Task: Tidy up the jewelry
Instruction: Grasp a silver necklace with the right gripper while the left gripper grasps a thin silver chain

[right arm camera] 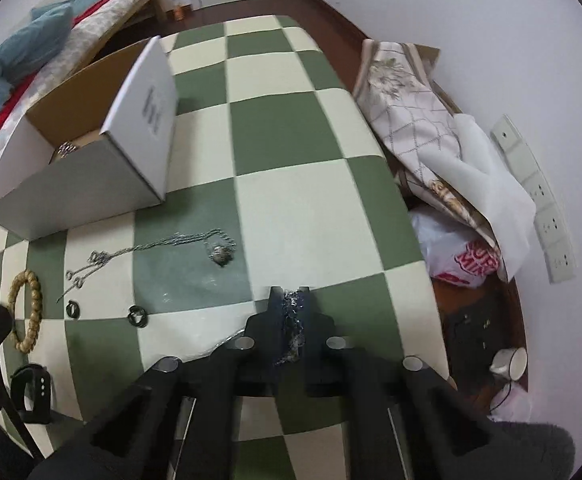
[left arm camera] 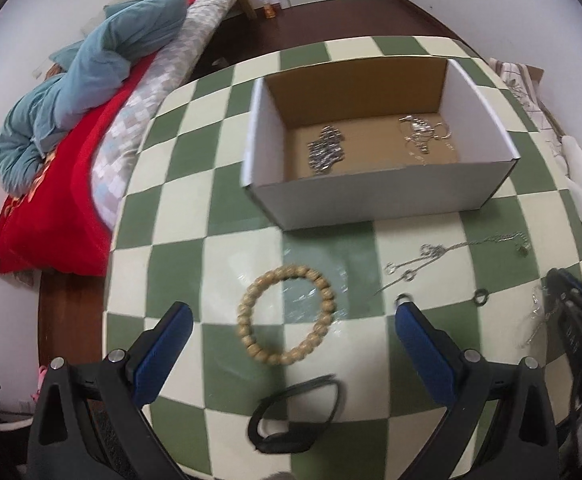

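Note:
A white cardboard box [left arm camera: 375, 196] stands on the checkered table and holds two piles of silver jewelry [left arm camera: 325, 150]. My left gripper [left arm camera: 293, 314] is open, its blue fingers on either side of a wooden bead bracelet [left arm camera: 287, 316] lying on the table. A black wristband [left arm camera: 295, 416] lies nearer to me. A silver necklace [right arm camera: 171, 240] with a pendant lies in front of the box [right arm camera: 91, 184]. My right gripper [right arm camera: 291, 292] is shut on a silver chain [right arm camera: 293, 320], low over the table.
Two small dark rings [right arm camera: 137, 315] lie on the green-and-white table [right arm camera: 311, 208]. A bed with red and blue bedding [left arm camera: 71, 152] is to the left. Folded cloth and bags [right arm camera: 431, 152] sit past the table's right edge.

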Available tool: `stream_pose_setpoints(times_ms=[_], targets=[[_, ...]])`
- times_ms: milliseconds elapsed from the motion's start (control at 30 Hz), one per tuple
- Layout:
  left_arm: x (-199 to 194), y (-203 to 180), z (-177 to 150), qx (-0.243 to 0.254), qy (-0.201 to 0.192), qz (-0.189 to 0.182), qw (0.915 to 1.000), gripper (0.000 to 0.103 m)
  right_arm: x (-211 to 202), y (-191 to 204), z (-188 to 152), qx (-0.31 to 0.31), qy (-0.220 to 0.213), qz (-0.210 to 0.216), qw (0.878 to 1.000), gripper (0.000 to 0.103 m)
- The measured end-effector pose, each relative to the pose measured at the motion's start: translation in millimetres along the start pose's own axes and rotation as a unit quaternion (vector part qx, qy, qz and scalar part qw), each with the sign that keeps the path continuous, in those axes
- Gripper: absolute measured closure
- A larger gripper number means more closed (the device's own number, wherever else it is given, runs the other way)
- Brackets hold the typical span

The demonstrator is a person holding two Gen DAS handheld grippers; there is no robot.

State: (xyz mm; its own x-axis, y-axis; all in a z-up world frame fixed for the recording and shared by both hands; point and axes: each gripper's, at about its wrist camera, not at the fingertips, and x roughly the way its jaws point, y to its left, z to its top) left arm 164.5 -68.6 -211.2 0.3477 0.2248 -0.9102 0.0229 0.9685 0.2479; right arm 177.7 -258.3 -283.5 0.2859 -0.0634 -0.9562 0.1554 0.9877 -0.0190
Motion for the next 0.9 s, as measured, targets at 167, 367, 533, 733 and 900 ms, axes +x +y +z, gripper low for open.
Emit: stream_pose_setpoints(times_ms=[167, 367, 533, 733, 900], targets=[[-4, -31, 13, 0.033, -0.007, -0.041, 0.9986, 0.000, 0, -36, -1, 0.054, 0.006, 0.034, 0.998, 0.097], [0, -96, 26, 0.104, -0.007, -0.091, 0.9904, 0.000, 1, -79, -6, 0.105, 0.020, 0.056, 0.993, 0.097], [13, -131, 28, 0.146, 0.007, -0.102, 0.9840, 0.001, -1, -95, -10, 0.122, 0.023, 0.057, 0.991, 0.098], [21, -154, 26, 0.173, 0.021, -0.118, 0.9775, 0.012, -7, -118, -17, 0.155, 0.028, 0.061, 0.986, 0.097], [20, -161, 32, 0.176, 0.020, -0.144, 0.9735, 0.036, -7, -125, -21, 0.166, 0.032, 0.061, 0.984, 0.097]])
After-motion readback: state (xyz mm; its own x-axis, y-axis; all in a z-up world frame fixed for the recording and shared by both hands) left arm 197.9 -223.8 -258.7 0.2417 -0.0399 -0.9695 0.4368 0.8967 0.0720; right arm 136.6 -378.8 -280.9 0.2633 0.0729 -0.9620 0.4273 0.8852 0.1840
